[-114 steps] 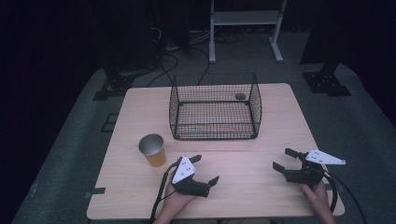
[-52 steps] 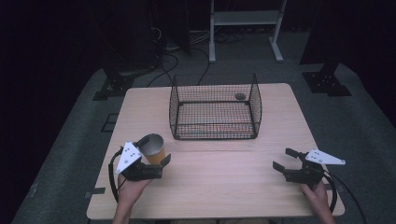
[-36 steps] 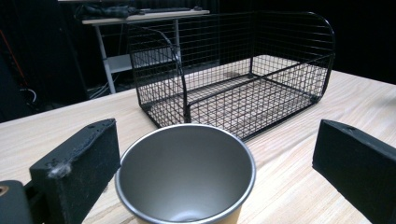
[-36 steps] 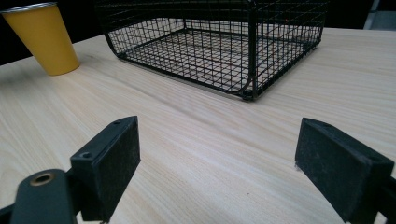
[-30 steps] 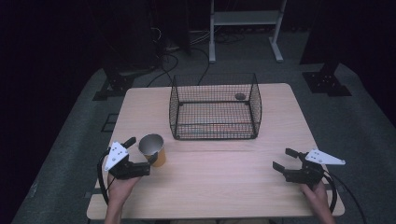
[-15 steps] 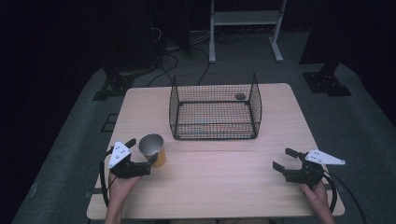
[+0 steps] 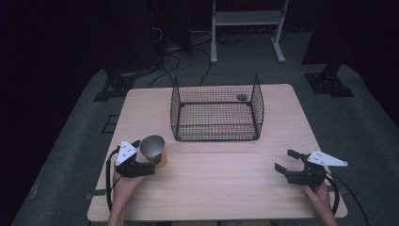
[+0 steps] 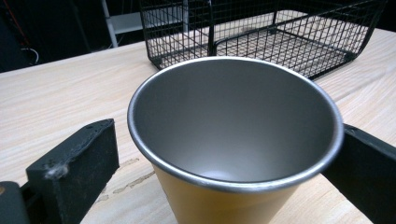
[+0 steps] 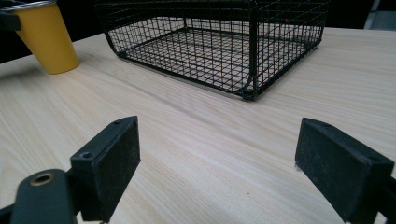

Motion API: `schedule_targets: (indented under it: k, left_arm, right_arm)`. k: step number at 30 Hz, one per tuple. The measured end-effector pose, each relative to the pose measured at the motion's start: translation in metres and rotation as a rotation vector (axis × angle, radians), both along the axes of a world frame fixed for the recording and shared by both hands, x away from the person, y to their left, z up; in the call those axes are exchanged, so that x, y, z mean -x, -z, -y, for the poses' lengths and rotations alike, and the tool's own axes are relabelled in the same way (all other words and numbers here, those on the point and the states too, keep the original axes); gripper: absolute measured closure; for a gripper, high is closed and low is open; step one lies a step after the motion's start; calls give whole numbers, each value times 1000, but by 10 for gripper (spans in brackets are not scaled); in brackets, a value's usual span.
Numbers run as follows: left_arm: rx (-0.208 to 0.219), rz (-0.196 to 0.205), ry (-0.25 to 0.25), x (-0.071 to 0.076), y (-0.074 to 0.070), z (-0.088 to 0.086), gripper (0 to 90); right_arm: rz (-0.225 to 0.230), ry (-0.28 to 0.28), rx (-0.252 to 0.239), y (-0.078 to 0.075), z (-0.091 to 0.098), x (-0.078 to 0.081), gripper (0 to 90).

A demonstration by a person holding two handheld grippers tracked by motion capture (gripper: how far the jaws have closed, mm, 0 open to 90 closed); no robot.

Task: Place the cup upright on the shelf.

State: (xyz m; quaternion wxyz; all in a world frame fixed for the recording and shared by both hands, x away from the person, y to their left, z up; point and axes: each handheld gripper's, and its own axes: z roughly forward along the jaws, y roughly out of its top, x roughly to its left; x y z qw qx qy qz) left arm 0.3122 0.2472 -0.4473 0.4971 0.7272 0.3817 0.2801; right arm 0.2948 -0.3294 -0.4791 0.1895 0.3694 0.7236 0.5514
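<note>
A yellow cup [image 7: 153, 149] with a metal rim and grey inside stands upright near the table's front left. My left gripper [image 7: 146, 157] comes at it from the left, open, one jaw on each side. In the left gripper view the cup [image 8: 233, 121] sits between the jaws of that gripper [image 8: 224, 158]; the right jaw touches the rim and a small gap shows at the left jaw. My right gripper [image 7: 285, 160] rests open at the front right, nothing between its jaws [image 9: 233, 168]. The cup [image 9: 49, 39] appears far left there.
A black wire basket [image 7: 216, 136] stands at the middle back of the wooden table [image 7: 226, 188], with a small dark object [image 7: 242, 97] at its far right. The basket [image 8: 261, 32] lies just beyond the cup, and ahead of the right gripper [image 9: 210, 42].
My left gripper has moved from the front centre out to the left and closed in on the cup, which now sits between its jaws. The cup and the right gripper have stayed put.
</note>
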Motion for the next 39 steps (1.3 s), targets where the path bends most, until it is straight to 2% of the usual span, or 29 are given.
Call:
schedule_targets:
  k: [14, 17, 28, 36, 39]
  left_arm:
    - [7, -48, 16, -12, 8, 4, 2]
    - [4, -52, 19, -13, 9, 4, 33]
    - [0, -36, 39, -12, 9, 6, 135]
    - [-17, -26, 44, -10, 8, 7, 145]
    - [-3, -8, 54, -7, 4, 9, 146]
  right_arm:
    - [-1, 0, 2, 0, 0, 0, 130]
    - [-2, 0, 2, 0, 0, 0, 130]
    - [-2, 0, 2, 0, 0, 0, 130]
    - [-5, 1, 3, 0, 0, 0, 130]
    - [-5, 2, 4, 0, 0, 0, 130]
